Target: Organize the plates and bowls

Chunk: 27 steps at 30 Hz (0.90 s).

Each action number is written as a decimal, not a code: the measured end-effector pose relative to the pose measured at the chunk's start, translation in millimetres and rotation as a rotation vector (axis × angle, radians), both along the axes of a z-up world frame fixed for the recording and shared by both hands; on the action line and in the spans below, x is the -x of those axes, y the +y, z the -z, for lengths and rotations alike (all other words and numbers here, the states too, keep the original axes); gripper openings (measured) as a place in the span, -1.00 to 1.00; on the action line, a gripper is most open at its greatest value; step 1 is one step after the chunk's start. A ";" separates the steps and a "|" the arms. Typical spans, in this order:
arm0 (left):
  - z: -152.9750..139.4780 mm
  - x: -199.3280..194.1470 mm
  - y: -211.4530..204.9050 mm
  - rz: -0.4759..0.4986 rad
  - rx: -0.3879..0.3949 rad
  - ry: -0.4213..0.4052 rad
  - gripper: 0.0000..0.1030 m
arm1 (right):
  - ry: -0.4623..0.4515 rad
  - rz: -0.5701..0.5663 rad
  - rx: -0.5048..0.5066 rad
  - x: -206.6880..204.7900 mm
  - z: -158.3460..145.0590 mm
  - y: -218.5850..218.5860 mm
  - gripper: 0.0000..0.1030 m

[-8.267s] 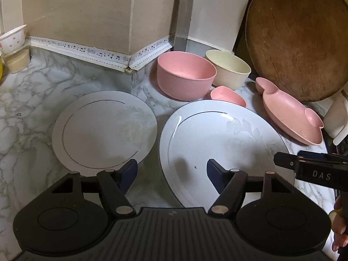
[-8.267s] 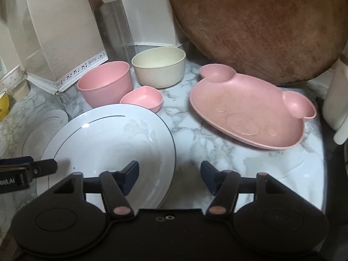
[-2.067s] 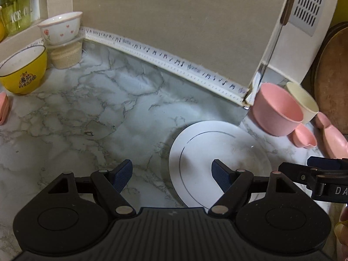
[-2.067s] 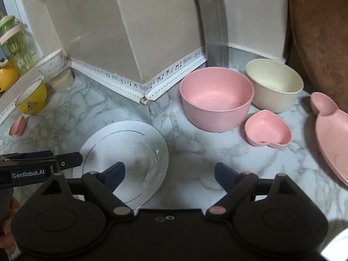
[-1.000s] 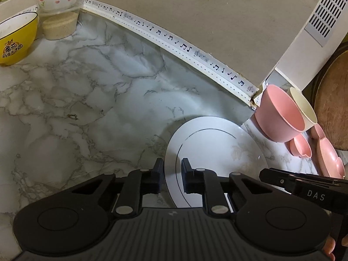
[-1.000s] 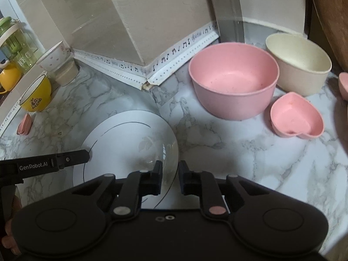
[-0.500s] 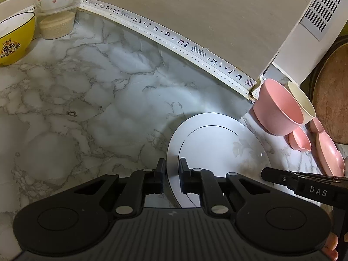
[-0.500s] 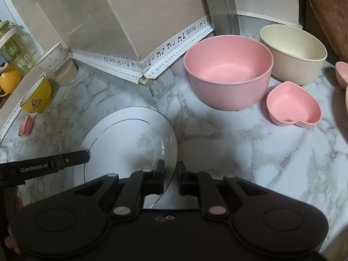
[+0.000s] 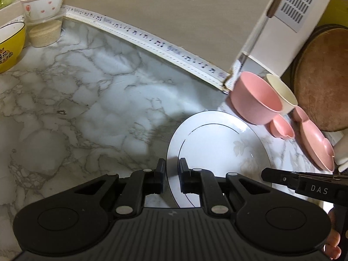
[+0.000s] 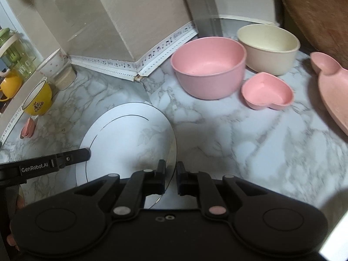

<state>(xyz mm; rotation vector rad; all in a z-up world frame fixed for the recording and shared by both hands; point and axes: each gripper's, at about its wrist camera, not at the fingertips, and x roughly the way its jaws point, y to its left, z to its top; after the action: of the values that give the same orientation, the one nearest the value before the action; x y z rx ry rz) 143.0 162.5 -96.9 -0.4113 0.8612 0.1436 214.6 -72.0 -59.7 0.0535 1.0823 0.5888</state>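
A small white plate [image 9: 219, 150] with a thin dark ring is held between both grippers, above the marble counter [image 9: 87, 113]. My left gripper [image 9: 172, 171] is shut on its left rim. My right gripper [image 10: 170, 174] is shut on its right rim; the plate [image 10: 128, 143] shows there too. A pink bowl [image 10: 208, 78], a cream bowl [image 10: 268, 45], a pink heart dish [image 10: 267, 92] and a pink animal-shaped plate [image 10: 332, 95] sit at the right. The larger white plate shows only as a white sliver at the right wrist view's bottom-right corner.
A beige box [image 10: 139, 19] with a music-note trim stands behind. A round wooden board [image 9: 324, 78] leans at the far right. A yellow bowl [image 9: 8, 47], a heart-print bowl [image 9: 43, 4] on a beige jar and a small pink item [image 10: 28, 128] sit at the left.
Both grippers have closed on opposite rims of the small plate, which now looks slightly raised. Earlier the jaws were open beside it.
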 end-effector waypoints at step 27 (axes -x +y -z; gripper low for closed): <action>-31.9 12.7 -140.0 0.357 -0.011 -0.076 -0.77 | -0.053 0.375 -0.016 85.2 -41.3 -163.9 -0.80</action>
<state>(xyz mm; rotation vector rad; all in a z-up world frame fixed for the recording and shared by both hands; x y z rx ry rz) 130.3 22.4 -65.0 -0.2455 0.8451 -0.1951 129.5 -235.9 -18.4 0.2481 0.9847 0.2598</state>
